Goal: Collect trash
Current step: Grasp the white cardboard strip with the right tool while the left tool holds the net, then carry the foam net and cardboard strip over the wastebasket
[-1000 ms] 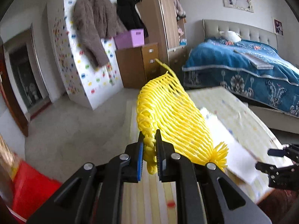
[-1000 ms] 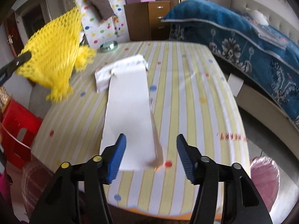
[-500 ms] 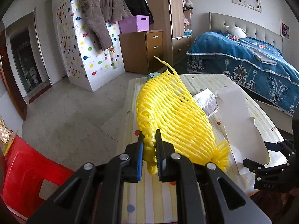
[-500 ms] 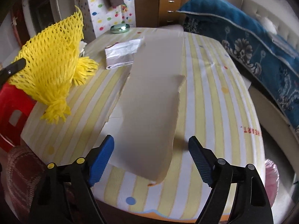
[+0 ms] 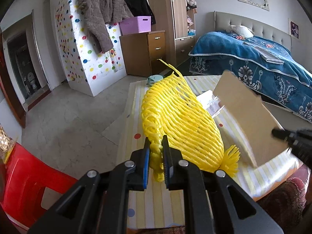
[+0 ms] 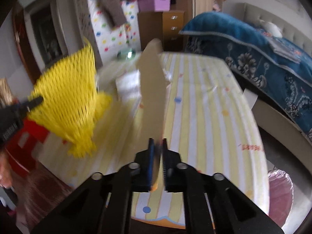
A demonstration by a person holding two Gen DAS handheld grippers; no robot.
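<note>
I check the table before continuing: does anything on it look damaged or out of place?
Crumpled white plastic wrapping lies loose on the striped tablecloth, uncollected trash. The cardboard piece has a ragged, torn edge. Nothing looks spilled.

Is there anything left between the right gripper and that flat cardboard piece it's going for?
Nothing: the right gripper is shut on the near edge of the flat brown cardboard sheet, lifted edge-up off the striped table.
</note>
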